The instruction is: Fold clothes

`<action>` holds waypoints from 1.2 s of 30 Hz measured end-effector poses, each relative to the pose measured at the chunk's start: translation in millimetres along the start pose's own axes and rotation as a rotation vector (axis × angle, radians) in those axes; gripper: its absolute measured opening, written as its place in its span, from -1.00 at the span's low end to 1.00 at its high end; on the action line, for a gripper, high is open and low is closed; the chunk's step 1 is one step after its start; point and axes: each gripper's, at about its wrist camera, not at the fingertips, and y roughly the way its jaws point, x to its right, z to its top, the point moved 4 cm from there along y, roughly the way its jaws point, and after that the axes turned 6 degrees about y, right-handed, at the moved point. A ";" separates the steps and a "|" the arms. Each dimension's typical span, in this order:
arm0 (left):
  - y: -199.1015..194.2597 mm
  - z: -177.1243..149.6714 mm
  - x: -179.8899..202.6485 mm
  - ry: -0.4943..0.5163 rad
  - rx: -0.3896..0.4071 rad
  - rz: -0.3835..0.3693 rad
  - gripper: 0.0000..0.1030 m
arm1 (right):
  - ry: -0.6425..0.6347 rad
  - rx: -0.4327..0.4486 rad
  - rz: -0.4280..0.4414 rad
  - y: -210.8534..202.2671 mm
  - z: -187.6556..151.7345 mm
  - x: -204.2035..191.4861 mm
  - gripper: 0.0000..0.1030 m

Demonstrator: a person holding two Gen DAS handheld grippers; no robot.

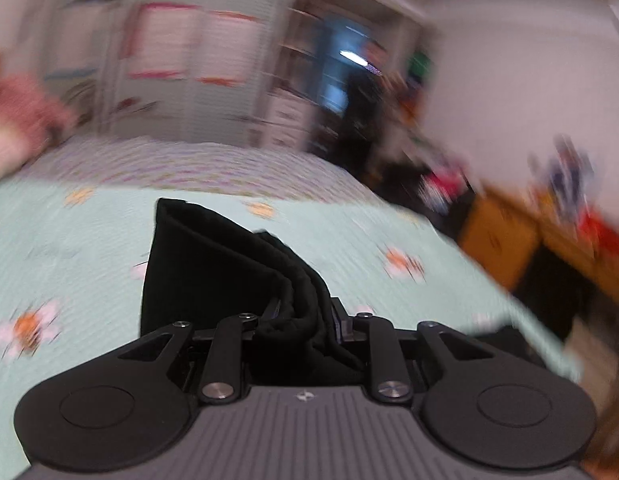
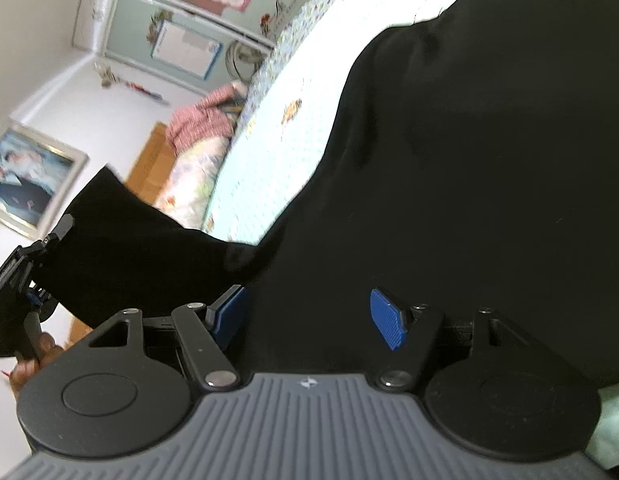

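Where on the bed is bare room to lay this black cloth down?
Bare bedspread lies left of the black cloth in the left gripper, and right of it toward the bed's edge. By the right gripper, the cloth covers most of the bed.

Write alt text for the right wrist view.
The right gripper, its blue pads apart, hovers over a black garment on a floral bedspread. At left, the left gripper lifts one end.
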 end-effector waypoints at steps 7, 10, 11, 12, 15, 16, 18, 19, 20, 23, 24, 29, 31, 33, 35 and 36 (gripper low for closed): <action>124.8 -102.6 114.2 0.335 -0.290 -0.083 -0.52 | 0.099 0.046 0.113 -15.8 11.8 19.6 0.36; 150.2 -138.4 111.3 0.304 -0.352 -0.074 -0.52 | 0.103 0.059 0.128 -22.0 17.8 21.5 0.36; 153.5 -143.1 108.9 0.291 -0.349 -0.064 -0.52 | 0.113 0.054 0.150 -23.4 19.2 23.0 0.38; 153.9 -140.5 108.4 0.274 -0.336 -0.056 -0.52 | 0.126 0.050 0.174 -24.6 20.5 24.7 0.39; 146.8 -130.0 105.6 0.243 -0.285 -0.054 -0.52 | 0.161 0.035 0.210 -23.5 25.8 27.8 0.42; 144.2 -125.9 104.0 0.231 -0.269 -0.057 -0.52 | 0.168 0.024 0.218 -21.7 27.8 27.1 0.48; 140.8 -119.2 96.7 0.168 -0.245 -0.070 -0.52 | 0.167 -0.008 0.230 -16.1 29.8 20.3 0.60; 139.9 -116.0 93.4 0.134 -0.234 -0.076 -0.52 | 0.166 -0.023 0.230 -13.3 30.9 17.0 0.66; 139.3 -115.0 90.8 0.115 -0.230 -0.079 -0.52 | 0.172 -0.037 0.223 -10.9 32.3 14.8 0.67; 144.5 -113.9 101.8 0.161 -0.232 -0.068 -0.52 | 0.236 -0.077 0.207 -1.0 37.8 14.3 0.71; 141.7 -115.7 109.6 0.187 -0.231 -0.059 -0.52 | 0.250 -0.088 0.199 3.6 39.6 13.0 0.71; 129.2 -124.4 136.3 0.312 -0.206 -0.006 -0.51 | 0.202 -0.187 0.121 27.4 37.1 -0.9 0.70; 123.9 -127.1 143.2 0.348 -0.195 0.007 -0.51 | 0.171 -0.219 0.096 37.7 33.9 -5.5 0.57; 120.5 -128.8 147.1 0.373 -0.189 0.019 -0.51 | 0.148 -0.238 0.087 45.8 32.4 -7.8 0.12; 118.4 -129.6 149.6 0.395 -0.185 0.037 -0.51 | 0.124 -0.228 0.090 46.7 32.0 -7.8 -0.25; 118.1 -128.2 151.5 0.394 -0.184 0.037 -0.51 | 0.104 -0.217 0.093 44.9 32.2 -8.1 -0.29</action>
